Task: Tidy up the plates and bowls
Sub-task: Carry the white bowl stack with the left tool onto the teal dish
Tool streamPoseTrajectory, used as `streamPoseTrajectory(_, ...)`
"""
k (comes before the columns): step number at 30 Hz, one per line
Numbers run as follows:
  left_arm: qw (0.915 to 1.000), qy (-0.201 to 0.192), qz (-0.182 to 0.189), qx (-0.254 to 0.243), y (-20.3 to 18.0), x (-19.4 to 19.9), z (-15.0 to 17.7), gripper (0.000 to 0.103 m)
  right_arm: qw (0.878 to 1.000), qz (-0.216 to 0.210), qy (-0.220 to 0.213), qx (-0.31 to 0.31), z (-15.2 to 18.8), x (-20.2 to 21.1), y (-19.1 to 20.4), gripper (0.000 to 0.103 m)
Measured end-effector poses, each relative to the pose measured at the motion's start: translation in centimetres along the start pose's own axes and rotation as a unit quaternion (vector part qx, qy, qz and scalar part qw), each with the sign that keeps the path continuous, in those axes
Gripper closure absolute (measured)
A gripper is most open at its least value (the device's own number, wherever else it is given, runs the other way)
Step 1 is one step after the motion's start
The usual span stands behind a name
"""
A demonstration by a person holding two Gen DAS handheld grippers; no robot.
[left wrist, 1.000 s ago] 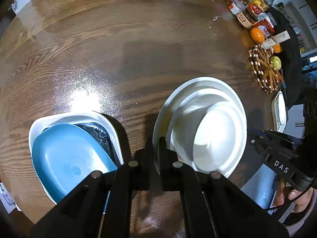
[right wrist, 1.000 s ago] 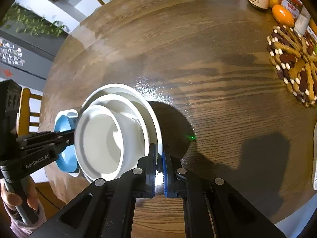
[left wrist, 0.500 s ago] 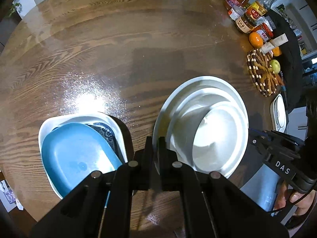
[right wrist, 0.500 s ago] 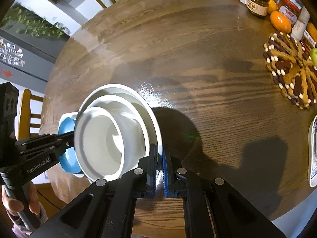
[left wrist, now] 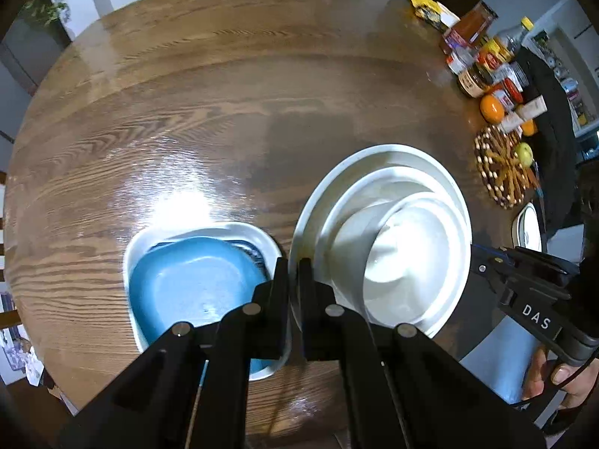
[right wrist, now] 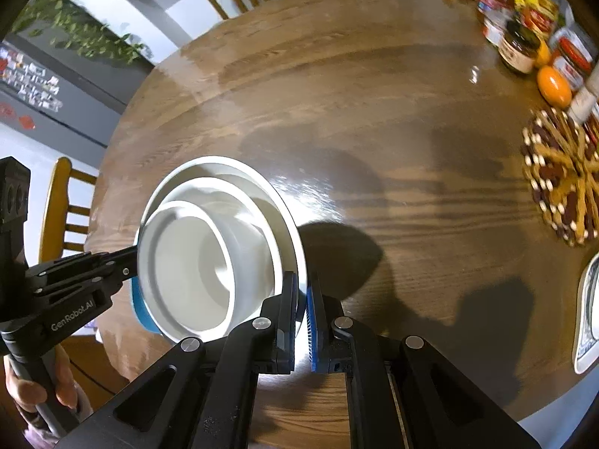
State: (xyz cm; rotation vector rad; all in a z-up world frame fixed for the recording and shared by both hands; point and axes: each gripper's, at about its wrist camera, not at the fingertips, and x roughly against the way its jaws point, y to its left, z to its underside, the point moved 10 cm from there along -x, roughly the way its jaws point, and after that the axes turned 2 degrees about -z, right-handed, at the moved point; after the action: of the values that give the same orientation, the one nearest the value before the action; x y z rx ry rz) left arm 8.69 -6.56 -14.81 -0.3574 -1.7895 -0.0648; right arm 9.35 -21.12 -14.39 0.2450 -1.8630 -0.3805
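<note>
A stack of white dishes, a wide plate with two white bowls nested on it, hangs above the round wooden table. My left gripper is shut on the plate's left rim. My right gripper is shut on the plate's right rim. Left of the stack, a white square dish on the table holds a blue dish over a patterned one. It shows as a blue edge in the right wrist view.
Jars, bottles and oranges crowd the table's right edge beside a beaded trivet. A white patterned plate lies at the near right edge. Wooden chairs stand around the table.
Both grippers have risen with the white stack held between them, and it now sits higher over the table. The blue dish set appears closer to the stack's left side.
</note>
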Motion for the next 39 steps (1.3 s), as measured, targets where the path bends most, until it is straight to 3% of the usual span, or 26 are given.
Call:
streamPoseTrajectory(21,0.994,-0.035,-0.033,0.098,8.7,4.2,2.9,0.103,0.995,-0.03,0.018,0.096,-0.6,-1.9,10.0,0.095)
streamPoseTrajectory(39,0.9898,0.005,-0.037,0.138,11.9,2.1,5.9,0.103,0.99,-0.031,0.074,0.117,1.8,-6.0,12.1,0.095)
